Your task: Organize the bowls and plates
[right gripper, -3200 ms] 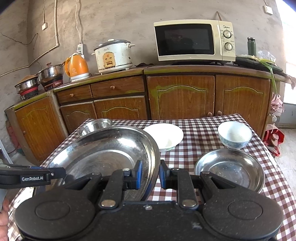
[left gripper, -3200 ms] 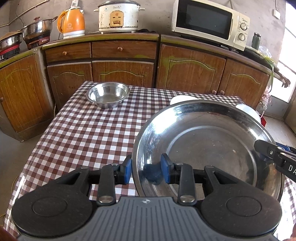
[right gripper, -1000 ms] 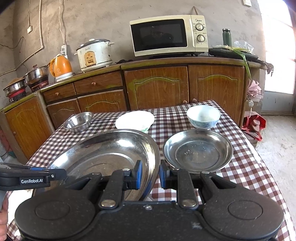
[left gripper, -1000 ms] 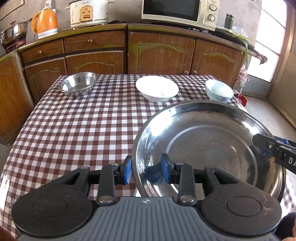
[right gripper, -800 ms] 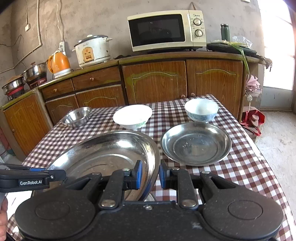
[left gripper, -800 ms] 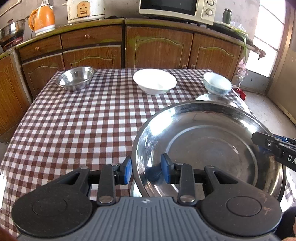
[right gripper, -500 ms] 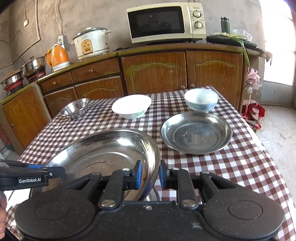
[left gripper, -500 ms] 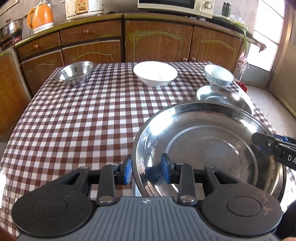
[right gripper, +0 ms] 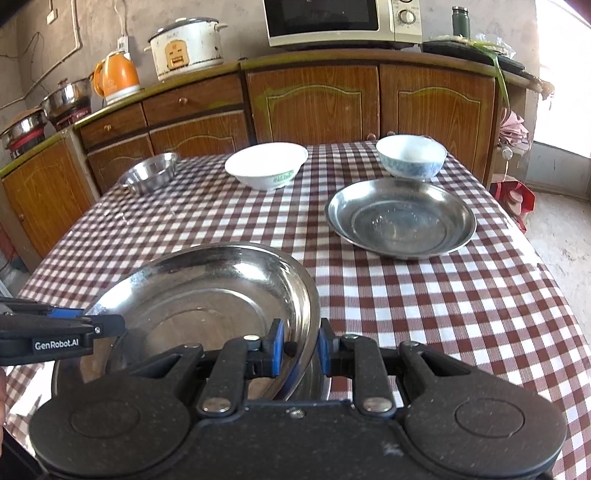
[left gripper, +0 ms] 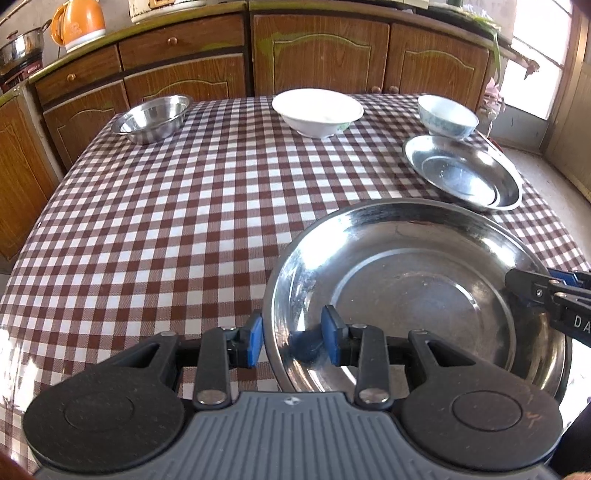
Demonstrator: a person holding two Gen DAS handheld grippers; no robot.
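Note:
A large steel plate (left gripper: 413, 295) is held over the near edge of the checked table (left gripper: 184, 206). My left gripper (left gripper: 291, 341) is shut on its left rim. My right gripper (right gripper: 298, 350) is shut on its right rim (right gripper: 310, 314). A smaller steel plate (right gripper: 400, 218) lies at the right, also in the left wrist view (left gripper: 461, 171). Behind it stands a blue-patterned bowl (right gripper: 410, 155). A white bowl (right gripper: 266, 165) is at the back middle and a small steel bowl (right gripper: 149, 176) at the back left.
Wooden cabinets (right gripper: 317, 103) run behind the table, with a microwave (right gripper: 341, 20), a rice cooker (right gripper: 186, 46) and an orange kettle (right gripper: 116, 77) on the counter. Bare checked cloth (left gripper: 166, 221) covers the table's middle and left.
Both grippers have carried the large plate back toward the near edge and tilted down. More of the table, with the smaller plate and the bowls, has come into view.

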